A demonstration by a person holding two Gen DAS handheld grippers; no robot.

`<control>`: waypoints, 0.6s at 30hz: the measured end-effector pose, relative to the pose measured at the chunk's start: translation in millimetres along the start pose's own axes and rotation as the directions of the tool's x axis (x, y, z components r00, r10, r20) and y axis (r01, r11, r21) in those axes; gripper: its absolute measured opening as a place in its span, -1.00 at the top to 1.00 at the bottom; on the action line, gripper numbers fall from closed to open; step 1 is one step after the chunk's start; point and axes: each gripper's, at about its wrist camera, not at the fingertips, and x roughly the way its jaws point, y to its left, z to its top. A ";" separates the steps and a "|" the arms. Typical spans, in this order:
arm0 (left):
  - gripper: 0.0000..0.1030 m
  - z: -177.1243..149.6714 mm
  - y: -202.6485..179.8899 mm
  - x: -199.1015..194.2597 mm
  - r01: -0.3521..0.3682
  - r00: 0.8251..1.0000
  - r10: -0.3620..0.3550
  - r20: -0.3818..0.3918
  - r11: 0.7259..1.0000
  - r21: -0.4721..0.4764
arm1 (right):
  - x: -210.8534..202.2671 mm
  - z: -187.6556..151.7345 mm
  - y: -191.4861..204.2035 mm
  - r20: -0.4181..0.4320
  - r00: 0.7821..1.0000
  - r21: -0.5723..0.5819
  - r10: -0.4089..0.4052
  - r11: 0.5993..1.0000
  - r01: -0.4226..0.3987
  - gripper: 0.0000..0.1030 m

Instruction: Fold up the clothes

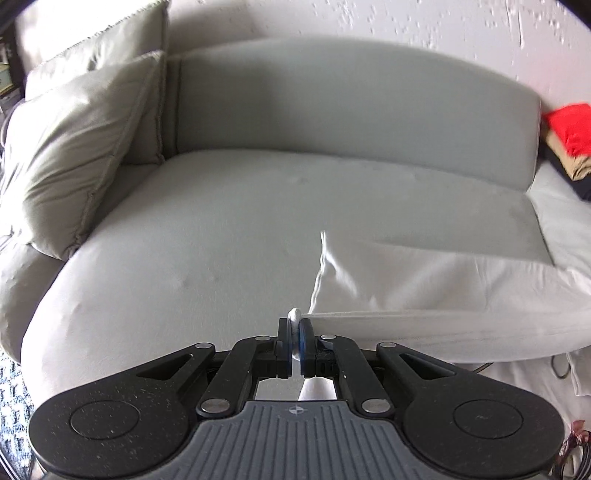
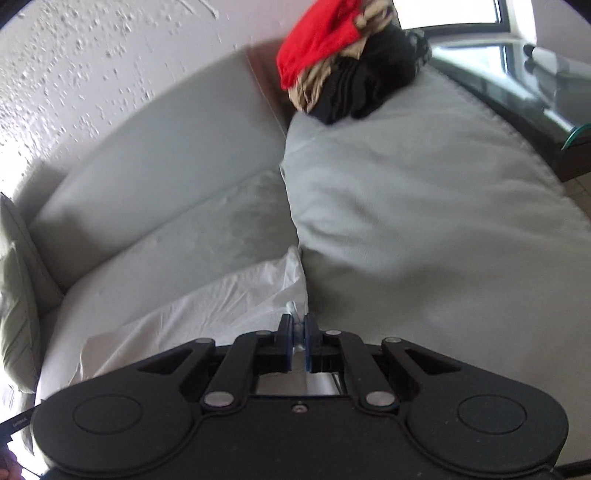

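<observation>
Soft daylight fills both fisheye views, brightest at the window (image 2: pixel 480 22), which blows out to white glare. Straight edges bow toward the dark, vignetted corners. Motion blur smears the red garment (image 2: pixel 317 40) and the sofa's backrest (image 1: pixel 351 96); shadows stay faint and diffuse.

You're in home living room. Wide pale-grey fabric sofa (image 1: pixel 295 206) fills both views, two loose beige throw cushions (image 1: pixel 85 147) propped at its left end. Rough white textured plaster wall (image 2: pixel 74 55) behind backrest. Unsorted heap of red, tan and black clothes (image 2: pixel 347 55) sits on far seat cushion. Window (image 2: pixel 454 14) lets daylight in beside dark glass-topped side table (image 2: pixel 517 85).
</observation>
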 end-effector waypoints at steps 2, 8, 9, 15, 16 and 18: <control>0.94 -3.5 -0.4 -4.1 -0.007 1.000 0.007 0.002 1.000 0.005 | -3.0 -2.7 -3.0 0.011 1.000 -0.003 -0.008 1.000 0.009 0.89; 0.94 -18.1 -16.4 -6.5 -0.026 0.998 0.028 -0.048 0.998 0.052 | 10.6 -21.2 -23.2 -0.023 0.996 0.064 -0.081 0.995 0.082 0.89; 0.94 -20.8 -14.3 -9.9 -0.026 0.999 0.028 -0.039 0.999 0.045 | 9.2 -23.9 -25.7 -0.018 0.996 0.077 -0.091 0.993 0.092 0.89; 0.85 -22.0 -6.9 -1.8 -0.039 0.995 0.042 -0.090 0.999 0.036 | 19.6 -35.9 -28.6 -0.094 0.986 0.065 -0.140 0.987 0.146 0.85; 0.77 -23.5 -6.9 -2.7 -0.049 0.994 0.053 -0.095 0.998 0.043 | 22.3 -37.5 -27.9 -0.113 0.982 0.053 -0.153 0.986 0.160 0.85; 0.68 -26.5 -6.8 -4.4 -0.071 0.992 0.076 -0.104 0.996 0.056 | 16.2 -39.0 -25.6 -0.113 0.980 0.045 -0.166 0.984 0.172 0.68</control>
